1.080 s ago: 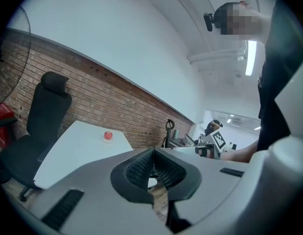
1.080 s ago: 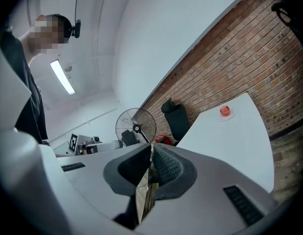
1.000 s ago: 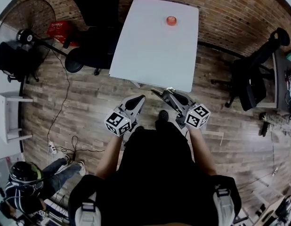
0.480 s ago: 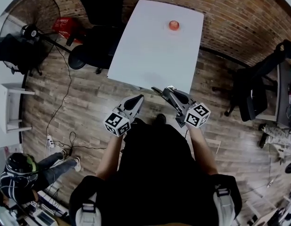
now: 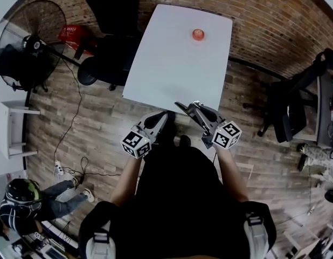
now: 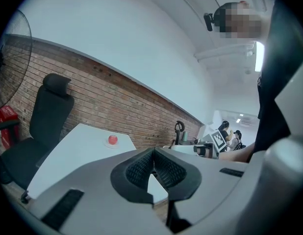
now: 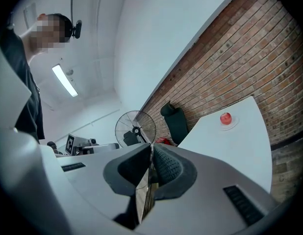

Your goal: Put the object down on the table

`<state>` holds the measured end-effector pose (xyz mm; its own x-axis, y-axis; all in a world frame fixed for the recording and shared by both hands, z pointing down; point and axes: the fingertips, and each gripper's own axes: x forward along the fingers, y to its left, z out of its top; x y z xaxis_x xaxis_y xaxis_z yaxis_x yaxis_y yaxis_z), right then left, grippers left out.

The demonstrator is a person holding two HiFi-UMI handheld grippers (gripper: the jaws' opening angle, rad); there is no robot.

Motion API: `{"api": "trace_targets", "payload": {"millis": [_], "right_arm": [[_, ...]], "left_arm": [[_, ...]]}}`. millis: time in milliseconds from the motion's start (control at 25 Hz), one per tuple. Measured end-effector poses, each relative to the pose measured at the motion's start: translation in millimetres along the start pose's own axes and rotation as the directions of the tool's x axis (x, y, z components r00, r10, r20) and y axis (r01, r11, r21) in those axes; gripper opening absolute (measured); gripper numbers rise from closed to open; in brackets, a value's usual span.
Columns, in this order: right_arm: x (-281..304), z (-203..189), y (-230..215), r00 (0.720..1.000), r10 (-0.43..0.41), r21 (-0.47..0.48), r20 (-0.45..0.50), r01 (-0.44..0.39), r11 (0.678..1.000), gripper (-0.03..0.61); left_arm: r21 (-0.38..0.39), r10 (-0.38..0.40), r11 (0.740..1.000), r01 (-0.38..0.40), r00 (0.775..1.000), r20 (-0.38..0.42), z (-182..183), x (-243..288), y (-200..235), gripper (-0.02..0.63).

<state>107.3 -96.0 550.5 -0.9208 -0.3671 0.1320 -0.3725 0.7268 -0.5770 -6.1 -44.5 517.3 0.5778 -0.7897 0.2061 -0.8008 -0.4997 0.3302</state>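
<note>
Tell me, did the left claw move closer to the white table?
Yes. The left claw has come nearer the white table: the strip of wooden floor between its tip and the table's near edge is narrower than a second ago.

Black chair (image 5: 109,55); floor fan (image 5: 30,39)
</note>
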Motion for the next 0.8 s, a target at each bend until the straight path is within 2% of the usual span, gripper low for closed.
{"api": "trace_targets", "payload": {"millis": [240, 400, 800], "right_arm": [[34.2, 10.8, -17.2, 0.999, -0.041, 0.002, 0.031, 0.041, 0.999, 0.018], [59.1, 24.9, -20.0, 0.998, -0.045, -0.011, 0.039, 0.045, 0.999, 0.018], [92.1, 33.9, -45.5, 0.998, -0.069, -0.011, 0.008, 0.070, 0.998, 0.018]], "left_arm": [[0.044, -0.050, 0.998, 0.051, 0.999, -0.009, 26.7, 10.2, 36.1, 0.021], [0.060, -0.056, 0.997, 0.056, 0.998, -0.004, 44.0, 18.5, 66.9, 0.021], [0.025, -0.081, 0.996, 0.081, 0.997, -0.012, 45.3, 43.2, 104.3, 0.021]]}}
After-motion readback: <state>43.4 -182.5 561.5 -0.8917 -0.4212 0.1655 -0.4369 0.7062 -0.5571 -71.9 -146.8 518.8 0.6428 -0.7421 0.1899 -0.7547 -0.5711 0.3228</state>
